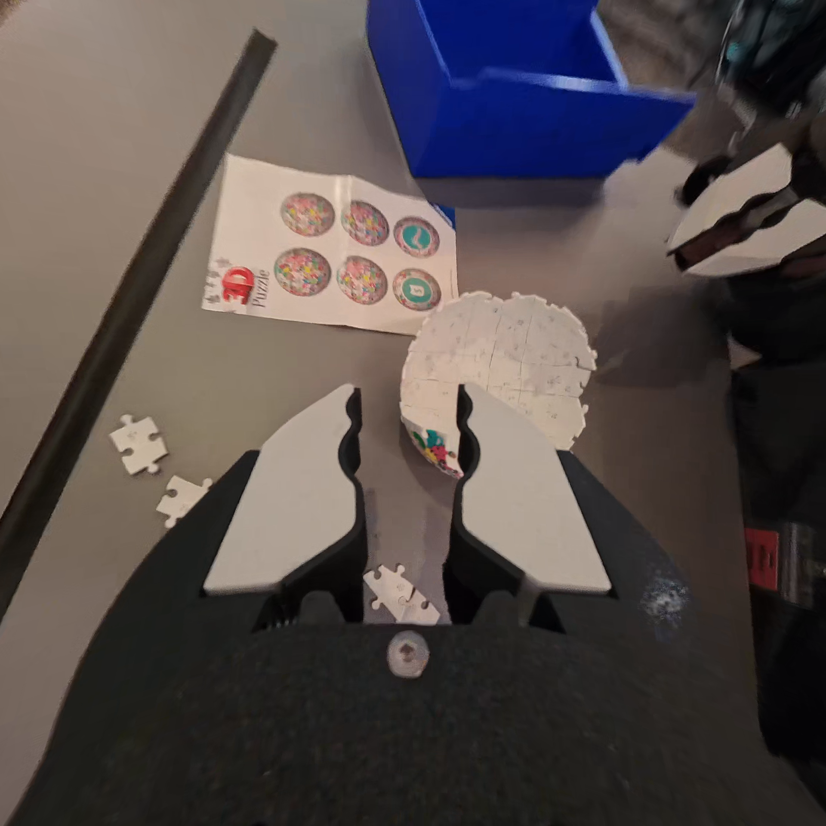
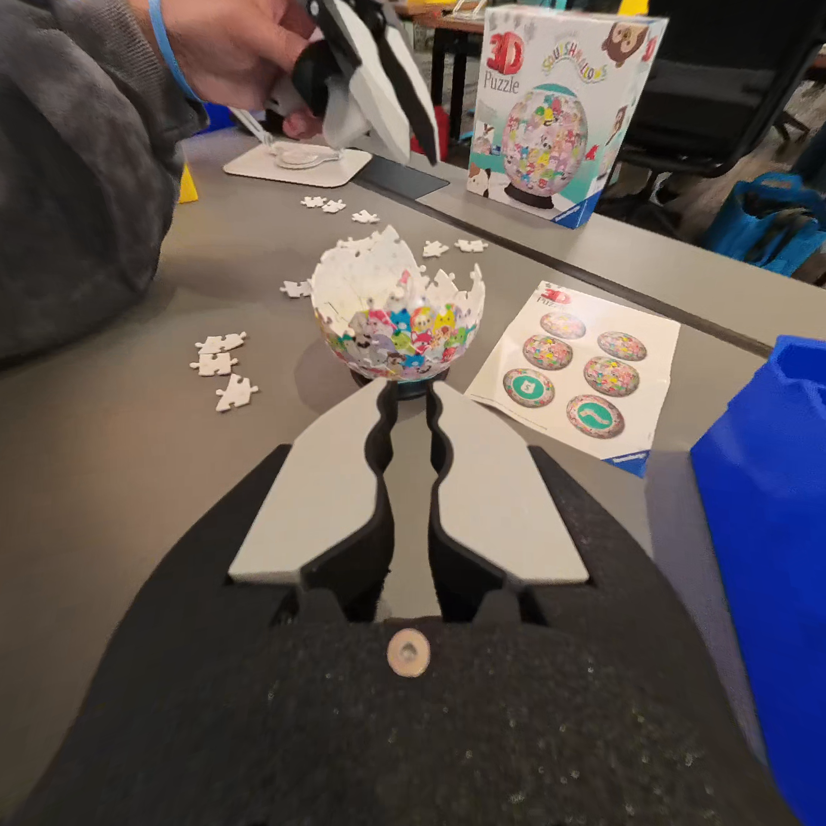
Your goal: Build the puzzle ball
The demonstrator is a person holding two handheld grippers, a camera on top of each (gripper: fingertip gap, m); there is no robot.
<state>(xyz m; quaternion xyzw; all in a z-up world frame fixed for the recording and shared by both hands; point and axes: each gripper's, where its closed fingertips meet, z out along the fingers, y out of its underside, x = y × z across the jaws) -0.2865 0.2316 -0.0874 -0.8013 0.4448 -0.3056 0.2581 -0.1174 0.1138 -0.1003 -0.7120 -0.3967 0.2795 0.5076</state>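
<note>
The half-built puzzle ball (image 2: 398, 322) is sitting on a dark stand, mostly hidden beneath it, on the table (image 2: 111, 447). Beside the ball, both the left hand-held gripper (image 1: 407, 393) and the right hand-held gripper (image 2: 409, 386) are gaping, grasping nothing.

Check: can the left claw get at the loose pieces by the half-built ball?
Probably yes. The left claw is open and empty above the table, loose pieces lie flat and uncovered beside the puzzle ball, and nothing stands between them.
</note>
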